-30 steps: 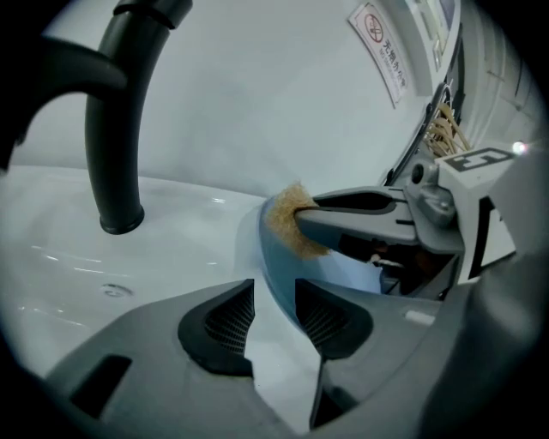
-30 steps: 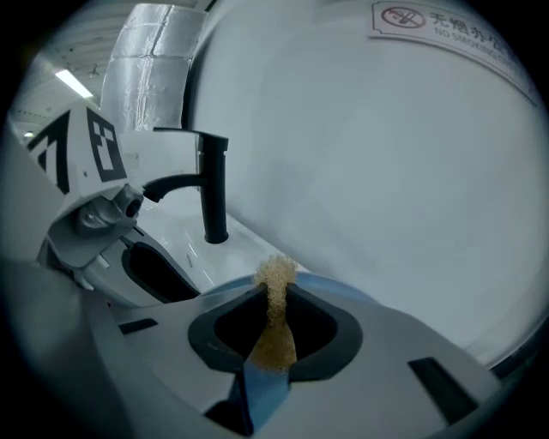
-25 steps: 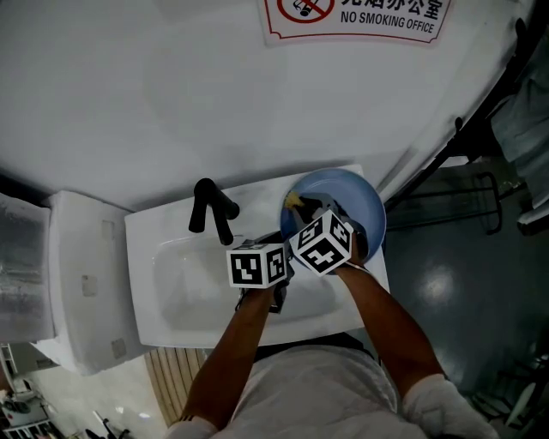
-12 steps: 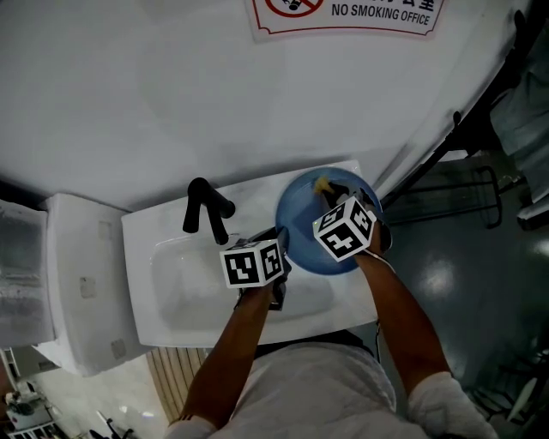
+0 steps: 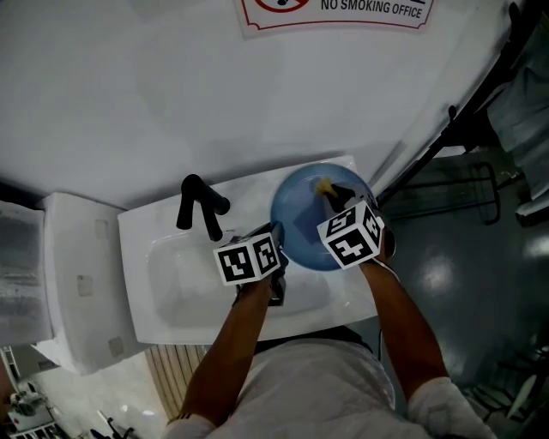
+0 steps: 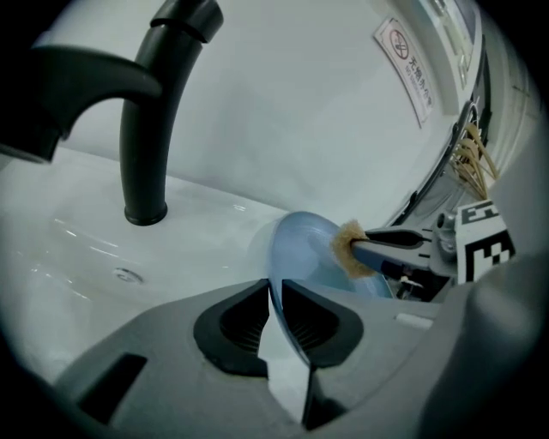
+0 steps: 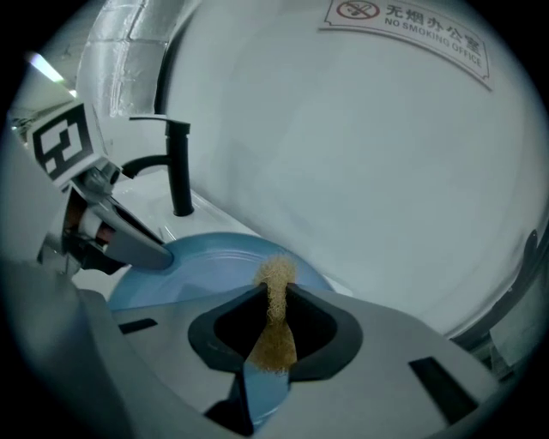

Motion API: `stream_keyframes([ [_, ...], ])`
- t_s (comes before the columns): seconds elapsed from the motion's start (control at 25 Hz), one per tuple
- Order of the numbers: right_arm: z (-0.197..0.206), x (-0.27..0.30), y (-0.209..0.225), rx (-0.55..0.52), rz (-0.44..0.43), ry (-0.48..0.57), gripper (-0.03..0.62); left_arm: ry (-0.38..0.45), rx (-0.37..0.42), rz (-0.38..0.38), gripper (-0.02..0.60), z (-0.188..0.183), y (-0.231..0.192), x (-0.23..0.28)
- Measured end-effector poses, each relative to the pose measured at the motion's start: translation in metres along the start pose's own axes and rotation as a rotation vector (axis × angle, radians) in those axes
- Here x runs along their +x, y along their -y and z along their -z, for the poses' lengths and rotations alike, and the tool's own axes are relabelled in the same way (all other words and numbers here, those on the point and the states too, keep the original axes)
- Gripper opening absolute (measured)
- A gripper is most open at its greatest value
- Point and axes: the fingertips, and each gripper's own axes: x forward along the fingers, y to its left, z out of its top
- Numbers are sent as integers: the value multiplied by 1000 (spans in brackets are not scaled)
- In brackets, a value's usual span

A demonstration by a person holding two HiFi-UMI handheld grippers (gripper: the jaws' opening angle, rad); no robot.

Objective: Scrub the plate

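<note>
A light blue plate (image 5: 300, 227) is held tilted over the right end of the white sink (image 5: 171, 287). My left gripper (image 5: 277, 247) has the plate's near left rim (image 6: 276, 283) between its pads, and its jaws are closing on it. My right gripper (image 5: 333, 194) is shut on a tan scrub pad (image 5: 324, 184), which rests against the plate's far face (image 7: 206, 266). The pad (image 7: 276, 287) sticks out from between the right jaws. In the left gripper view the pad (image 6: 350, 249) touches the plate's upper right part.
A black faucet (image 5: 199, 208) stands at the sink's back left, close to the left gripper. A white toilet tank (image 5: 81, 283) is to the left. A curved white wall with a no-smoking sign (image 5: 334, 10) lies behind. Dark floor (image 5: 446, 283) lies to the right.
The right gripper has moved to the right and away from the left one, carrying the pad across the plate toward its far rim. The left gripper has stayed at the plate's rim.
</note>
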Motion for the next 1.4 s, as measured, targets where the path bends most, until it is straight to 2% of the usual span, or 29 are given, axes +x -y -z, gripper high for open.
stream_keyframes([
  [0.28,-26,0,-62,29,-145,44,63,26,-64,-31,50,0,-2,-1],
  [0.4,-28,7,-83,30,-206,28,63,35,-85,-40,46,0,-1,0],
  [0.52,-22,14,-92,16,-224,-4,63,39,-105,-46,42,1,-2,0],
  [0.76,-7,16,-74,-5,-181,-40,63,48,-122,-54,38,1,-3,0],
  [1.2,47,-2,15,76,-9,-120,63,50,-134,-59,37,1,-3,1],
  [1.4,47,-12,17,81,7,-104,63,55,-145,-64,34,0,-4,1],
])
